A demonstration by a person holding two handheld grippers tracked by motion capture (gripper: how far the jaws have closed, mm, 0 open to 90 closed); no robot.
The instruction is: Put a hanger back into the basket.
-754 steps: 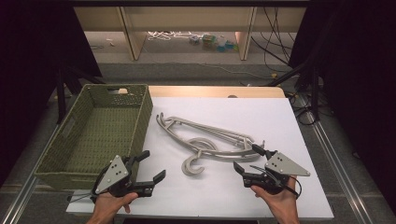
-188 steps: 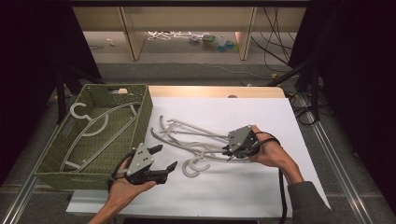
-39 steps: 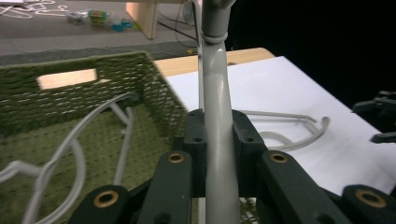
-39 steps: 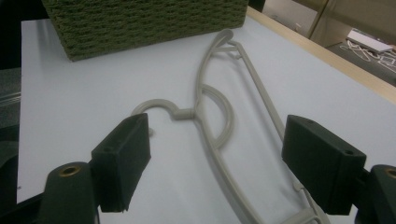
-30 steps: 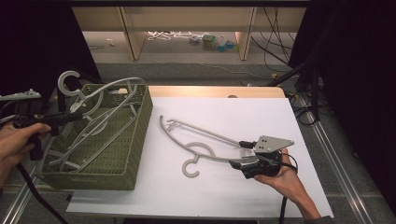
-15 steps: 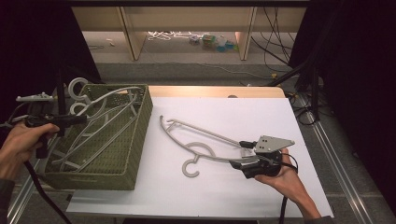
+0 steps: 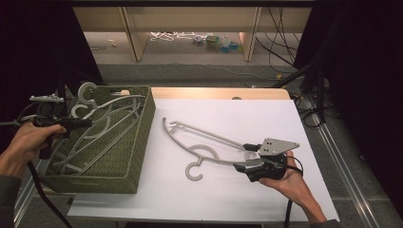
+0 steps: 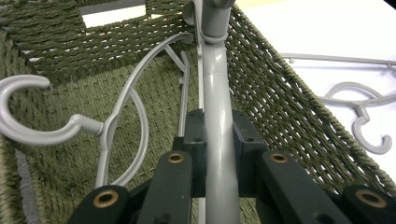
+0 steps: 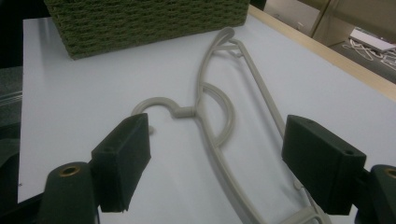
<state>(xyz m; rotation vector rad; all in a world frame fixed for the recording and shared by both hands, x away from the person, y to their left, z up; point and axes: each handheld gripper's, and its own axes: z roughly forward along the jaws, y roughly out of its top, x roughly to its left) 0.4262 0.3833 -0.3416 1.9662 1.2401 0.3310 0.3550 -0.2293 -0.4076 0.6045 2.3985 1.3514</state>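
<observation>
One white table (image 7: pixel 223 190), green basket (image 7: pixel 138 137) — dark surroundings

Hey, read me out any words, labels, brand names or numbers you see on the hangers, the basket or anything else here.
None: no readable text stands on anything in these views.
Hangers, the one on the table and the ones in the basket: plain grey, no marking.
Woven green basket: no label.
Small things on the floor beyond the table: too small and blurred to read.
</observation>
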